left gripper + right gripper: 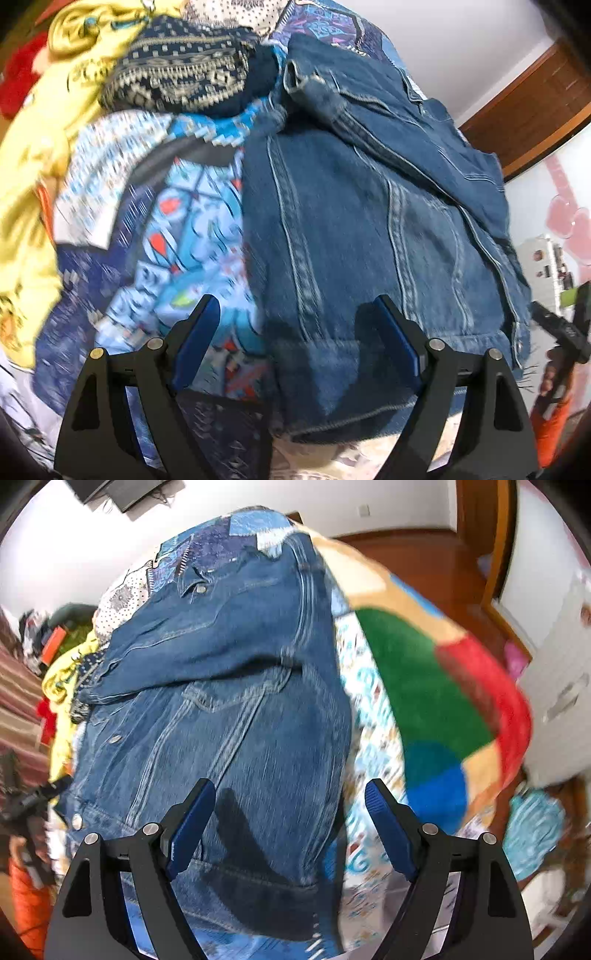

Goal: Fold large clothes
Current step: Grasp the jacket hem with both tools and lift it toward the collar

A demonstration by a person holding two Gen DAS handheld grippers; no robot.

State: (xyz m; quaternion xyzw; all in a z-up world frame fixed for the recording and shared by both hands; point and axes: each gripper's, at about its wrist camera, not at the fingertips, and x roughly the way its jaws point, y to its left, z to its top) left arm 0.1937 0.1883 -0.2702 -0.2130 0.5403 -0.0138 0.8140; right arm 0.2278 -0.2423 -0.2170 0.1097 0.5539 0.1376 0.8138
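Observation:
A blue denim jacket (pixel 354 236) lies partly folded on a patterned blue bedspread (pixel 177 236), one sleeve laid across its upper part. My left gripper (pixel 295 306) hovers open above the jacket's near left hem, nothing between its blue pads. In the right wrist view the same denim jacket (pixel 229 701) fills the middle, metal buttons along its left edge. My right gripper (pixel 290 786) stands open over the jacket's near right edge, holding nothing. The other handheld gripper (pixel 565 325) shows at the far right of the left wrist view.
A heap of clothes lies beyond the jacket: a yellow garment (pixel 40 155), a navy patterned knit (pixel 184 77) and something red (pixel 18 81). A blanket of green, red and blue patches (pixel 436 701) drapes the bed's right side. Wooden floor (pixel 424 557) and a white cabinet (pixel 561 686) lie beyond.

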